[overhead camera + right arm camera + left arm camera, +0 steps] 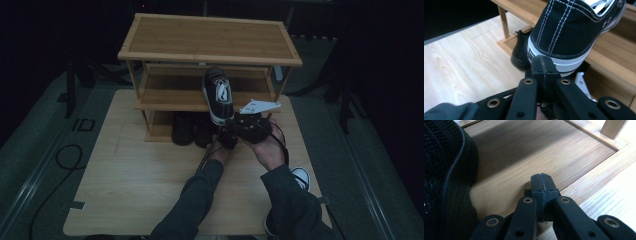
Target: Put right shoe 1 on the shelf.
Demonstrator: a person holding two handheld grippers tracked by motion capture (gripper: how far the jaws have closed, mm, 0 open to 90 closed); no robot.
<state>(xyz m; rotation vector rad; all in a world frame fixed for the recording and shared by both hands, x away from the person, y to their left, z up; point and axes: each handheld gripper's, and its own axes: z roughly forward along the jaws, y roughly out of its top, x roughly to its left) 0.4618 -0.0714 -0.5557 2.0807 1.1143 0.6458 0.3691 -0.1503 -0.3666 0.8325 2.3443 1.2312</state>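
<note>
The black sneaker with white laces and a white sole band sits on the middle shelf of the wooden shoe rack, and we read it as the thing in hand. Its long axis runs front to back across the shelf: toe pointing in toward the back of the rack, heel hanging over the front edge toward us. In the right gripper view that heel fills the space straight ahead of the right gripper, whose jaws are pressed together with nothing between them; the closed tips sit right at the white sole band, though we cannot say whether they touch it. So for our right hand the shoe lies directly forward and slightly up, along the gripper's own line. The left gripper is likewise closed on nothing and points lower, into the bottom shelf, with a dark shoe just beside it on the left of that view. We judge that the right hand is the nearer one to the sneaker, and that a push along the shoe's length, heel first, would seat it deeper on the shelf.
</note>
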